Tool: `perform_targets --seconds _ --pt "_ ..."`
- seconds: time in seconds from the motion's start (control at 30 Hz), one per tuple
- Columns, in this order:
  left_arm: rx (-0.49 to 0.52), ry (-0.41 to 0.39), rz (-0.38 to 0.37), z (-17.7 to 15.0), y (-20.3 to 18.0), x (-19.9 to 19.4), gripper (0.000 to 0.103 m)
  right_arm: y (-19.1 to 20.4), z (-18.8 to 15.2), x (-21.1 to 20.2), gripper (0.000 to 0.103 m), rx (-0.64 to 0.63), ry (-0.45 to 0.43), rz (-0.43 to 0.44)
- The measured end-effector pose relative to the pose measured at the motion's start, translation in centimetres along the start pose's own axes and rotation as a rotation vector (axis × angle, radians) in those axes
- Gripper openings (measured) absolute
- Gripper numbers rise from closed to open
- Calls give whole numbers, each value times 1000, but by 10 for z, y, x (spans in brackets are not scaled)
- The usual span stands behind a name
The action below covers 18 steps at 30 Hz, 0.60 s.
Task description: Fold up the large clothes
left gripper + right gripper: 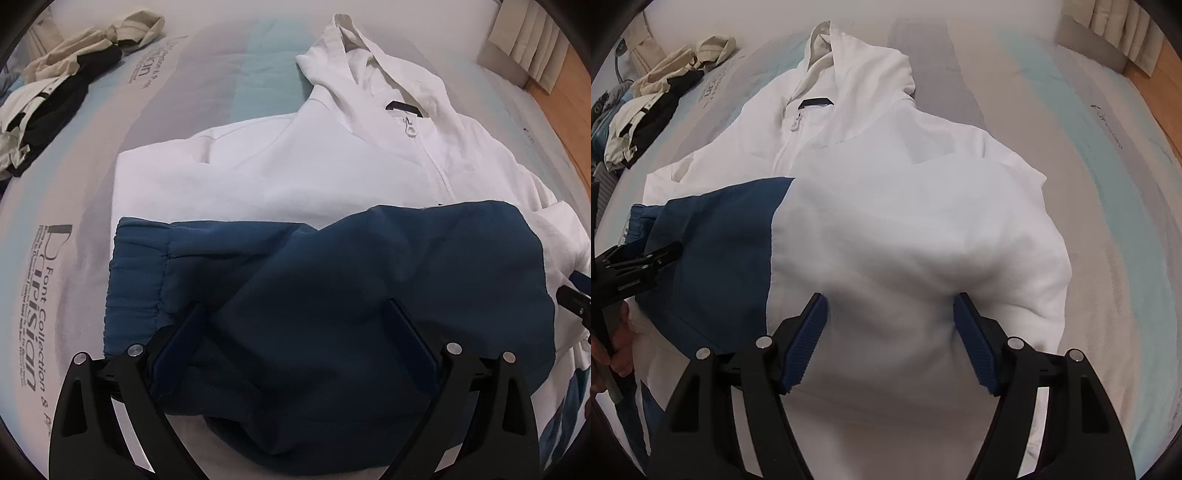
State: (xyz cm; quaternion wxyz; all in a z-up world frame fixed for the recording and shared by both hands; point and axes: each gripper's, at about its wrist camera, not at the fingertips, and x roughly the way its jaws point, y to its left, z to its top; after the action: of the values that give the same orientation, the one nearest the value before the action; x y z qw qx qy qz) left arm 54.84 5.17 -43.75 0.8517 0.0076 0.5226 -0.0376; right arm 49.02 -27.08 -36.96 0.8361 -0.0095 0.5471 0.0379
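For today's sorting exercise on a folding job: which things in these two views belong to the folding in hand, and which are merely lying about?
In the job:
white-and-blue hooded jacket
left gripper, open over the blue part
right gripper, open over the white part

Lying about:
heap of beige and dark clothes
printed bed sheet
curtain

Right tool [888, 341] jaws wide apart over white hooded jacket [886, 221]; blue panel [716, 251] left.

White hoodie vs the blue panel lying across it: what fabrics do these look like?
White hoodie: looks like soft matte knit, maybe cotton fleece; thick, rounded folds, no sheen. Blue panel: thinner, smooth woven, probably a synthetic; faint sheen, fine creases, gathered elastic cuff. Neither is sure from looks alone.
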Motion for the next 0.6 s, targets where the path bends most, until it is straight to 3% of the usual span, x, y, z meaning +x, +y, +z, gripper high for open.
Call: perform_targets --seconds 0.23,0.6 --pt "-5 -42 -28 0 -11 -25 94 5 8 -11 68 -2 -6 -54" --pt "6 13 -8 -12 -12 6 96 8 3 6 71 -32 22 -70"
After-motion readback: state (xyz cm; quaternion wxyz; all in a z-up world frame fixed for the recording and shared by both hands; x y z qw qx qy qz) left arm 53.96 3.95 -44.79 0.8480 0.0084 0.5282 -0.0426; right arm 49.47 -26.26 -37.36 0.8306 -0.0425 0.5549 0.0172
